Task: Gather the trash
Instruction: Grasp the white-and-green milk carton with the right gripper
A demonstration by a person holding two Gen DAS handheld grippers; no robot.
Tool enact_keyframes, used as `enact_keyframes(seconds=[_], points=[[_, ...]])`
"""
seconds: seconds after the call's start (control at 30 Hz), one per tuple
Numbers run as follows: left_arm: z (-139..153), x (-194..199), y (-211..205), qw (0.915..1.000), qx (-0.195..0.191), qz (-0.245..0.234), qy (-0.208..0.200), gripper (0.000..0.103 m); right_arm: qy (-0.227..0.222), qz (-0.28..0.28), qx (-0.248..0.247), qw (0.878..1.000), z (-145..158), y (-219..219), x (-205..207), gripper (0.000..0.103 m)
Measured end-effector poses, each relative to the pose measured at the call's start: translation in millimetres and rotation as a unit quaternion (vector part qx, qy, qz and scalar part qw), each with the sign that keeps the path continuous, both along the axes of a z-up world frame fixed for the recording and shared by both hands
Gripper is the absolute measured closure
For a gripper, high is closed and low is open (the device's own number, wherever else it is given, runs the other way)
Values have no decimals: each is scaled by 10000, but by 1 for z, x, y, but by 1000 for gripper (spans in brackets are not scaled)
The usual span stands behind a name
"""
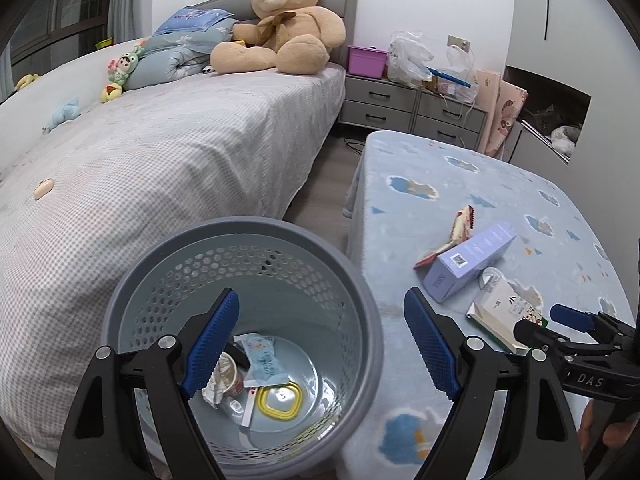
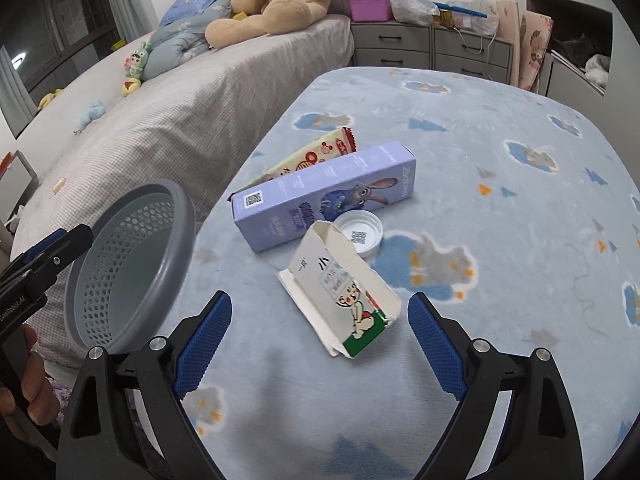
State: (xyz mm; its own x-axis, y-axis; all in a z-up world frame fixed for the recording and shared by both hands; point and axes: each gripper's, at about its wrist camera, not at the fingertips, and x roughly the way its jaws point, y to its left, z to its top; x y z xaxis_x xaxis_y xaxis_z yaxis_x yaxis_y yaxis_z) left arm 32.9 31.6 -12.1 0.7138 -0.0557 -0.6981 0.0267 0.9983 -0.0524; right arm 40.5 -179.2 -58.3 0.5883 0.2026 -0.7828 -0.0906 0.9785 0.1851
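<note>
Trash partly collected: wrappers lie in the bin [image 1: 244,280]; carton [image 2: 344,300], purple box [image 2: 320,196], cap [image 2: 359,236] and wrapper [image 2: 308,156] remain on the tabletop [image 2: 500,208]; both hand-held grippers, left [image 1: 320,340] and right [image 2: 320,344], released, empty

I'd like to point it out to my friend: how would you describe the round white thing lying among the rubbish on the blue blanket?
Find the blue cloud-patterned blanket beside the bed. On it, a long purple box lies with an opened white carton nearby. The white lid sits between them, the only round, flat piece, with a square code printed inside.

Perforated plastic bin [image 1: 248,256], fleecy blanket [image 2: 480,128]
</note>
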Motion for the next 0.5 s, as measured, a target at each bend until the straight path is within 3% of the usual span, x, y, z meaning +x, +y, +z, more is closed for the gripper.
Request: enact_keyframes(seconds=[0.5], points=[[-8,9,-18,9998,63,-119,144,22,76,306,-459,9984,-15,17,21,15]])
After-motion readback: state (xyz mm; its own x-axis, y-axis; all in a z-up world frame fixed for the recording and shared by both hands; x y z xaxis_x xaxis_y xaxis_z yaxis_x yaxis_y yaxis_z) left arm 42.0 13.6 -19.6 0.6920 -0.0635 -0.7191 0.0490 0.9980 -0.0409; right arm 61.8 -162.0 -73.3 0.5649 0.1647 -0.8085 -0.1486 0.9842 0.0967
